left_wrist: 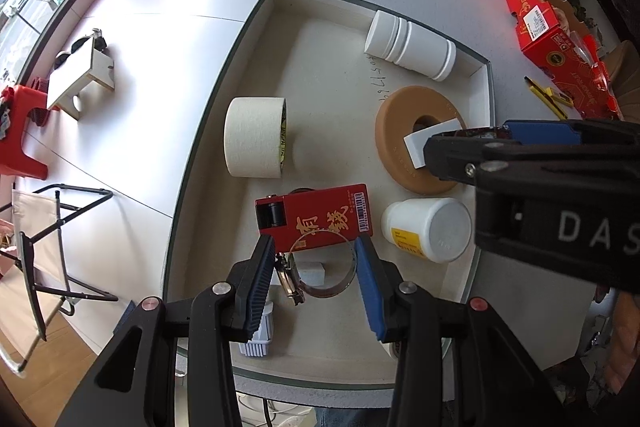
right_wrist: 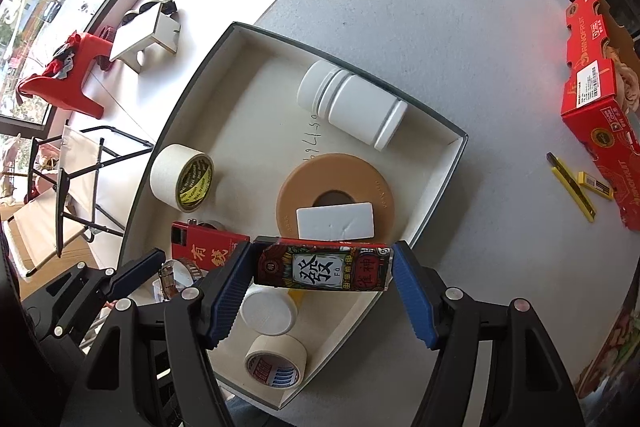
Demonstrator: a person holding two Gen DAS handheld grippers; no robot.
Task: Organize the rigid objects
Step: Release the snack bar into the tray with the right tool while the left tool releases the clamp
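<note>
**Both grippers worked over the shallow tray**

The right gripper (right_wrist: pixel 322 269) was clamped on a small red printed box with a large black character on a white panel (right_wrist: pixel 322 267), gripped across its short ends so it hung level above the near part of the grey-rimmed cardboard tray (right_wrist: pixel 460 143). That hold looked chosen to let the box go down flat into free floor beside the white screw-cap jar (right_wrist: pixel 268 311).

The left gripper (left_wrist: pixel 316 267) stood with its fingers apart, straddling a metal hose clamp ring (left_wrist: pixel 320 283) on the tray floor, not touching it, just below a flat red box with gold characters (left_wrist: pixel 316 221). Probably the ring was the next pick.

A tan rubber ring (right_wrist: pixel 332 187) carried a white rectangular block (right_wrist: pixel 335 223); a cream tape roll (left_wrist: pixel 254 139) stood on edge, and a white ribbed bottle (left_wrist: pixel 410 45) lay on its side.
</note>
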